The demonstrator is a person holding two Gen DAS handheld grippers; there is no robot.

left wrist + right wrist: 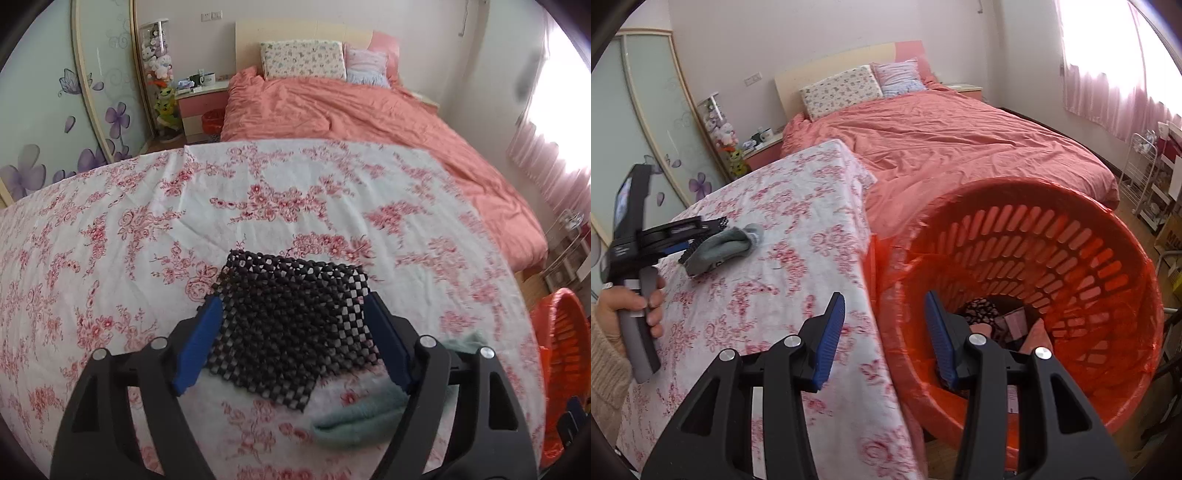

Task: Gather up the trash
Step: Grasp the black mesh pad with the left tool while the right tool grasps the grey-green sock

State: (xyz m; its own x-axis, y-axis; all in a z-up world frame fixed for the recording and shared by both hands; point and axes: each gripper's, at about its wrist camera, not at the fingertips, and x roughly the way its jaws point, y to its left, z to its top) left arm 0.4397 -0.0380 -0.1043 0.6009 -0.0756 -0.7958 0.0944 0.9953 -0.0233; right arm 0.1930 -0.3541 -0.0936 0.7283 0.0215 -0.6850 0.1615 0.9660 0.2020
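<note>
A black mesh mat (291, 325) lies flat on the floral tablecloth (147, 221). My left gripper (293, 299) hangs over it, open, with a blue pad at each side edge of the mat. A grey-green sock (362, 413) lies just right of the mat, partly under the right finger. In the right wrist view a hand (631, 306) holds the left gripper (701, 225) above the sock (727, 243). My right gripper (884, 297) is open and holds nothing, over the table's right edge and the rim of the orange basket (1071, 236). The basket has a dark patterned item (979, 308) and pink scraps at its bottom.
The orange basket (561, 332) stands on the floor against the table's right side. Behind the table is a bed with a coral duvet (351, 110) and pillows. A nightstand with a small red bin (211, 122) is far left, and a white wire rack (1145, 177) far right.
</note>
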